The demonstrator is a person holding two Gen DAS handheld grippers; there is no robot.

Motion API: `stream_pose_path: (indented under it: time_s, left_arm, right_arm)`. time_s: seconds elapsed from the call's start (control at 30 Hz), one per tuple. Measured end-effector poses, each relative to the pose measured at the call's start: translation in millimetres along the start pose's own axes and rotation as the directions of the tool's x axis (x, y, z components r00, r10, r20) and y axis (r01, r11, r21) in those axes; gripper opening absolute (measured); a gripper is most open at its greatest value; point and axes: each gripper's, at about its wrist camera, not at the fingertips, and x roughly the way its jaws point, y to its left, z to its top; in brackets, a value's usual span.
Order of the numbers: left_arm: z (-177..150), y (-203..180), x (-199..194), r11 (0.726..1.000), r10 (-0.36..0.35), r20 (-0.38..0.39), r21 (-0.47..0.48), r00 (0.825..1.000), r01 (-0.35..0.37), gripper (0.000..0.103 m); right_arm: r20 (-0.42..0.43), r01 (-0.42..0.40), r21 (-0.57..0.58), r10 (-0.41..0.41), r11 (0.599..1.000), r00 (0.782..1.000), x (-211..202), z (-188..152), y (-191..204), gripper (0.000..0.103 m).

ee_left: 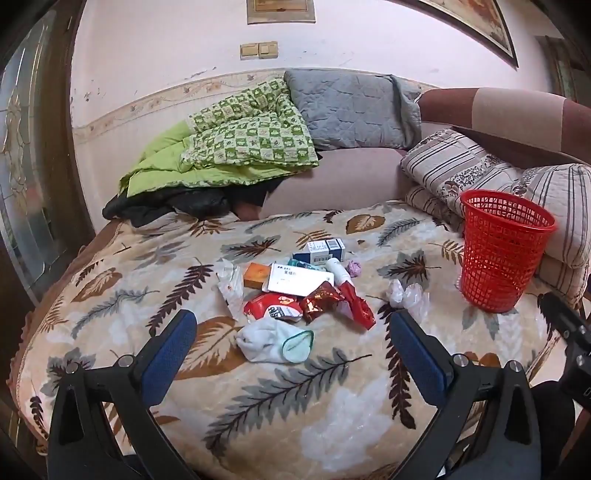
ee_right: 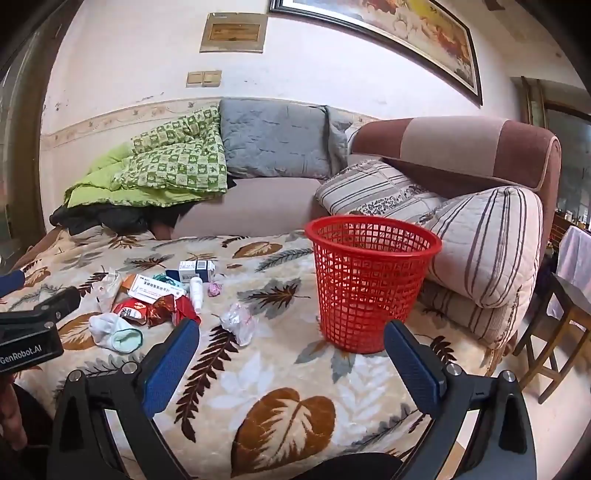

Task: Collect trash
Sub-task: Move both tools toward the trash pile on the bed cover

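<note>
Now both tongs (ee_left: 293,332) (ee_right: 291,341) gape wide and empty, trash pile (ee_left: 295,291) just ahead, red basket (ee_right: 369,284) beside.

A green checked quilt (ee_right: 173,162) and grey cushion (ee_right: 273,140) (both against the wall) top the sofa (ee_right: 461,147).

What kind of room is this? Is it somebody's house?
Probably a living room in a home: a sofa piled with quilts and a striped pillow, a framed picture on the wall, and a leaf-patterned blanket spread out.
</note>
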Motion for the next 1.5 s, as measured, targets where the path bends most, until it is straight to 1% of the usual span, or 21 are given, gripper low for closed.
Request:
stream_pose_path:
  time_s: [0.13, 0.17, 0.2, 0.23, 0.3, 0.33, 0.47, 0.7, 0.9, 1.0, 1.1, 1.27, 1.43, 1.5]
  left_arm:
    - [-1.4, 1.1, -5.6, 1.000, 0.003, -0.014, -0.016, 1.000, -0.004, 0.103]
    - [-1.7, 1.2, -8.1, 1.000, 0.005, -0.014, -0.018, 1.000, -0.005, 0.103]
    - [-2.1, 1.0, -10.6, 1.000, 0.003, -0.014, -0.020, 1.000, -0.003, 0.103]
    - [-2.1, 1.1, -13.1, 1.000, 0.003, -0.015, -0.022, 1.000, -0.003, 0.103]
    - [-3.0, 1.0, -19.1, 1.000, 0.005, -0.014, -0.023, 1.000, -0.005, 0.103]
    - [-3.1, 0.8, -22.2, 1.000, 0.005, -0.012, -0.022, 1.000, -0.005, 0.103]
    - [-1.6, 0.6, -37.5, 1.000, 0.013, 0.000, -0.015, 1.000, -0.013, 0.103]
    - [7.8, 4.6, -56.0, 0.999, 0.008, 0.017, -0.036, 1.000, -0.008, 0.103]
    - [12.5, 1.2, -52.6, 0.998, -0.022, 0.010, -0.053, 1.000, 0.022, 0.103]
    - [14.0, -2.1, -45.0, 0.998, -0.036, 0.006, -0.060, 0.999, 0.036, 0.103]
    - [15.1, -4.5, -33.1, 0.996, -0.055, -0.014, -0.069, 0.998, 0.054, 0.103]
    - [10.1, -6.3, -20.4, 0.997, -0.054, -0.033, -0.055, 0.998, 0.052, 0.103]
    - [6.7, 4.0, -11.1, 0.997, -0.061, -0.051, -0.060, 0.997, 0.058, 0.103]
    - [7.6, 16.5, -4.2, 0.995, -0.058, -0.063, -0.080, 0.996, 0.053, 0.103]
  right_arm:
    - [0.006, 0.006, 0.009, -0.006, 1.000, 1.000, -15.7, 1.9, -15.9, 0.101]
    - [0.005, -0.001, 0.007, 0.001, 1.000, 1.000, -9.0, 3.9, -17.7, 0.101]
    - [0.004, -0.005, 0.011, 0.005, 1.000, 1.000, -10.6, 4.3, -19.9, 0.101]
    - [0.008, -0.004, 0.015, 0.004, 1.000, 1.000, -13.5, 5.5, -10.8, 0.101]
    - [0.000, -0.005, 0.019, 0.005, 1.000, 1.000, -15.9, 5.8, -9.0, 0.101]
    - [0.014, -0.008, 0.029, 0.007, 1.000, 1.000, -20.3, 7.2, -11.3, 0.101]
    - [0.025, -0.024, 0.051, 0.023, 0.998, 0.999, -32.0, 12.7, -17.1, 0.101]
    - [0.027, -0.061, 0.075, 0.059, 0.995, 0.998, -43.6, 19.8, -19.5, 0.101]
    - [0.019, -0.070, 0.057, 0.069, 0.996, 0.997, -42.6, 20.6, -21.9, 0.101]
    - [-0.003, -0.074, 0.045, 0.074, 0.996, 0.997, -39.1, 20.6, -23.3, 0.101]
    - [-0.020, -0.075, 0.041, 0.075, 0.996, 0.997, -35.2, 19.5, -25.1, 0.101]
    - [-0.038, -0.072, 0.059, 0.074, 0.996, 0.997, -27.3, 18.4, -33.1, 0.101]
    - [-0.046, -0.084, 0.047, 0.087, 0.995, 0.995, -13.7, 18.6, -25.2, 0.099]
    - [-0.064, -0.109, 0.044, 0.112, 0.993, 0.992, -8.3, 18.7, -21.3, 0.097]
